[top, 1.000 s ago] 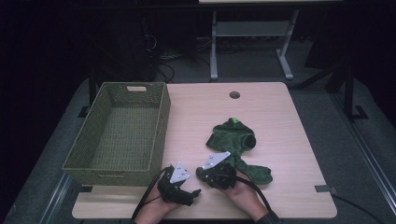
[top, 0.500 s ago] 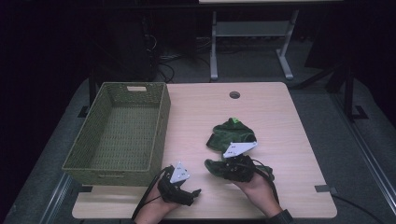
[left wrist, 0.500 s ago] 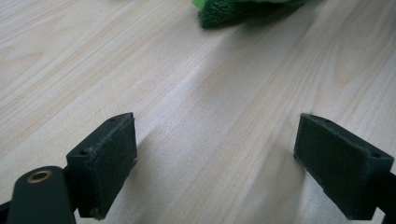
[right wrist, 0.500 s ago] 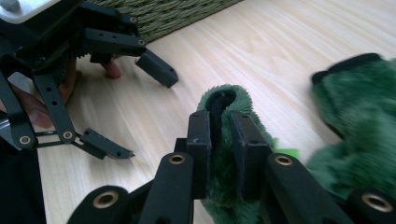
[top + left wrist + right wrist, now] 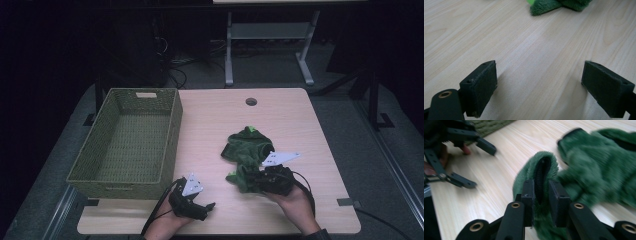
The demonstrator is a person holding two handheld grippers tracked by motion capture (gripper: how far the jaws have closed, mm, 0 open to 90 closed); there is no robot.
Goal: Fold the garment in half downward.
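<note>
A dark green plush cloth (image 5: 248, 144) lies crumpled on the wooden table (image 5: 280, 115), right of centre. My right gripper (image 5: 244, 181) lies level at the cloth's near end, pointing left. In the right gripper view its pads (image 5: 542, 191) pinch a fold of the green cloth (image 5: 599, 165); the jaws have just been opening slightly, with the fold still between them. My left gripper (image 5: 207, 209) rests near the front edge, open, its pads (image 5: 539, 87) over bare wood, the cloth's edge (image 5: 554, 5) farther off. The left gripper (image 5: 481, 167) also appears open in the right gripper view.
An olive woven basket (image 5: 120, 182) stands on the left half of the table, with nothing inside it. A round cable hole (image 5: 251, 101) sits near the far edge. Beyond the table are a metal stand and dark floor.
My right gripper has moved to the right and slightly up, taking the cloth's near end with it, so the cloth is more bunched. The left gripper has stayed put.
</note>
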